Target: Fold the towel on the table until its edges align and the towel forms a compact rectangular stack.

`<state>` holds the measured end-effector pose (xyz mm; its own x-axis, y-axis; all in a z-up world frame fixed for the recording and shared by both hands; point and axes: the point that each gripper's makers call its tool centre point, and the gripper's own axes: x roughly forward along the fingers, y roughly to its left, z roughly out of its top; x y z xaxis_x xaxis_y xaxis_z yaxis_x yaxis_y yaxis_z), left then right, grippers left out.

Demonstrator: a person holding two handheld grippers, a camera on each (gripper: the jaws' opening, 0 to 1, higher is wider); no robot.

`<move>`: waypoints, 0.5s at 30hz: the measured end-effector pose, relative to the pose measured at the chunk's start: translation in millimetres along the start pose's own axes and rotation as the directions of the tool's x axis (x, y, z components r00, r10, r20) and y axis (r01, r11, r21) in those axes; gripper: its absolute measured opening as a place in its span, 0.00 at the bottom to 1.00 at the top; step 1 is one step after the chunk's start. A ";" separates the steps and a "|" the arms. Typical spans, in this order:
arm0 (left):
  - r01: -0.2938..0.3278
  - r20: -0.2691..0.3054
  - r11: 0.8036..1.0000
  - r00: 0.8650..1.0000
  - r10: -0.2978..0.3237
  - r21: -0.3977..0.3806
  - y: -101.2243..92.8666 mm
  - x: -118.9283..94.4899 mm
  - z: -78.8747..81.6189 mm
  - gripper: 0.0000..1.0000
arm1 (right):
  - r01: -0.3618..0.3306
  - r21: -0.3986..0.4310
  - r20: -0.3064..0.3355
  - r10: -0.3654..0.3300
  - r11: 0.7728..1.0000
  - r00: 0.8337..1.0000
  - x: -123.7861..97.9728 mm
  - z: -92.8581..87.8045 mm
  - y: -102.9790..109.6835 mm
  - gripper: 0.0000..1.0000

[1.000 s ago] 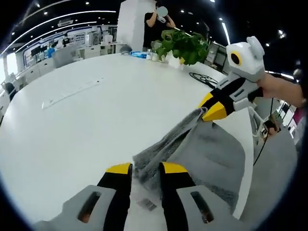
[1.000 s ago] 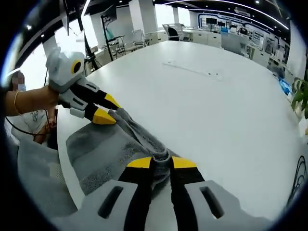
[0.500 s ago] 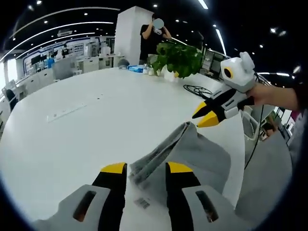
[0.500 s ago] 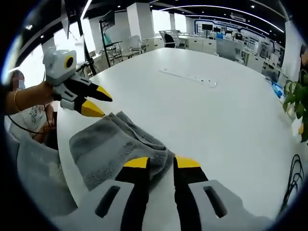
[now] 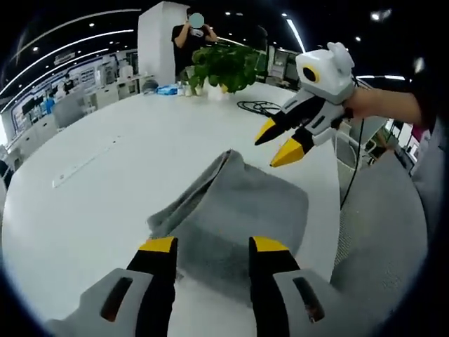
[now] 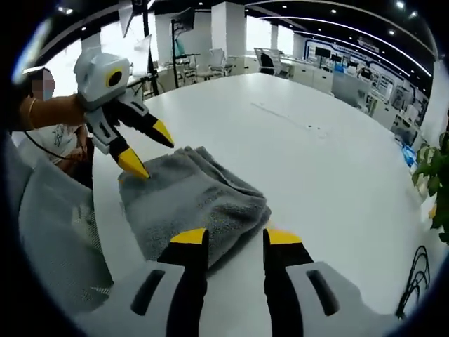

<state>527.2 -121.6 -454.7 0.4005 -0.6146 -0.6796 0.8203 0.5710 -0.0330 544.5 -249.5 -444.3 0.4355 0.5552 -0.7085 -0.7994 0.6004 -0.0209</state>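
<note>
A grey towel (image 5: 235,210) lies folded in a thick stack near the edge of the white table (image 5: 105,182). My left gripper (image 5: 209,246) hovers open just short of the towel, nothing between its yellow-tipped jaws. In the left gripper view the right gripper (image 5: 278,140) comes in from the right, open, above the towel's far corner. In the right gripper view the towel (image 6: 189,200) sits ahead of my right gripper (image 6: 235,237), which is open and holds nothing. The left gripper (image 6: 147,151) enters there from the left, open, its lower tip close to the towel's edge.
A potted green plant (image 5: 224,64) and a black cable (image 5: 261,107) sit at the table's far side. A person (image 5: 189,38) stands behind the plant. A thin white strip (image 5: 81,163) lies on the table. The table edge (image 6: 102,210) runs close beside the towel.
Both grippers have let go of the towel, opened wider and drawn back. The lifted folded edge has dropped, and the towel now lies flat as a stack.
</note>
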 end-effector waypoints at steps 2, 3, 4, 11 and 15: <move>0.027 -0.020 0.999 0.999 -0.027 0.020 -11.6 1.4 -4.8 0.43 | -0.008 -0.035 -0.005 0.008 0.999 1.000 0.2 -3.8 6.5 0.31; 0.032 -0.026 0.999 0.999 -0.032 0.030 -13.3 1.9 -7.6 0.44 | -0.016 -0.051 -0.012 0.015 0.999 1.000 -0.4 -6.2 10.6 0.32; 0.035 -0.031 0.999 0.999 -0.034 0.038 -17.2 2.2 -9.7 0.44 | -0.023 -0.059 -0.022 0.022 0.998 1.000 -0.8 -9.3 12.9 0.32; 0.026 -0.067 0.999 0.997 -0.023 0.043 -36.1 -3.9 -22.8 0.45 | -0.063 -0.190 -0.080 0.048 0.980 0.996 -4.2 -23.5 34.6 0.32; 0.011 -0.071 0.996 0.997 -0.005 0.090 -37.5 -6.8 -31.2 0.42 | -0.094 -0.255 -0.083 0.075 0.962 0.994 -5.6 -26.3 50.5 0.32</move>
<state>480.9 -121.8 -471.7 0.3664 -0.5773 -0.7297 0.8581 0.5128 0.0251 490.8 -237.5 -459.9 0.3390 0.5490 -0.7640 -0.9157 0.3788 -0.1340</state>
